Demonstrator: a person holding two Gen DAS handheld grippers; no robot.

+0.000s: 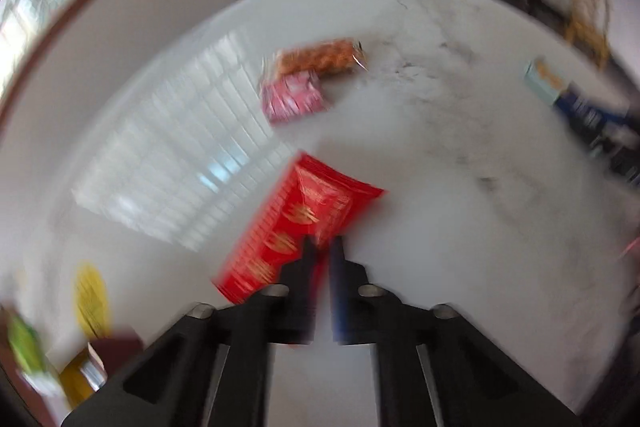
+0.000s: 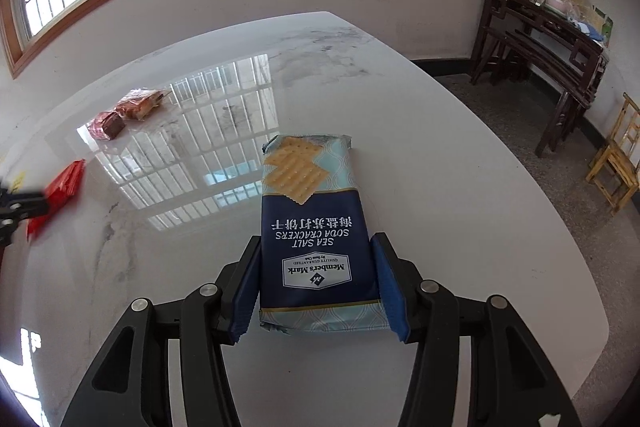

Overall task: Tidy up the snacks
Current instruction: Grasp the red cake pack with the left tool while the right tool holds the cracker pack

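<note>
Glossy white marble tabletop (image 2: 420, 155), window glare across it. Nearest: right gripper (image 2: 316, 279) clamped on cracker pack (image 2: 314, 227) at its near end; far end unsupported, could sag or pivot out. Left gripper (image 1: 322, 247) pinched together on red packet (image 1: 296, 223), thin edge hold, blurred; packet may slip free. Far, 11 o'clock: pink packet (image 1: 292, 97) touching orange snack (image 1: 320, 61).

Blue and pale-teal foil cracker pack (image 2: 316, 227), print upside down to the cam: "SEA SALT SODA CRACKERS" over a white badge "Member's Mark", w/ a line of Chinese chars; red packet (image 1: 296, 227) has gold chars, too blurred to read
</note>
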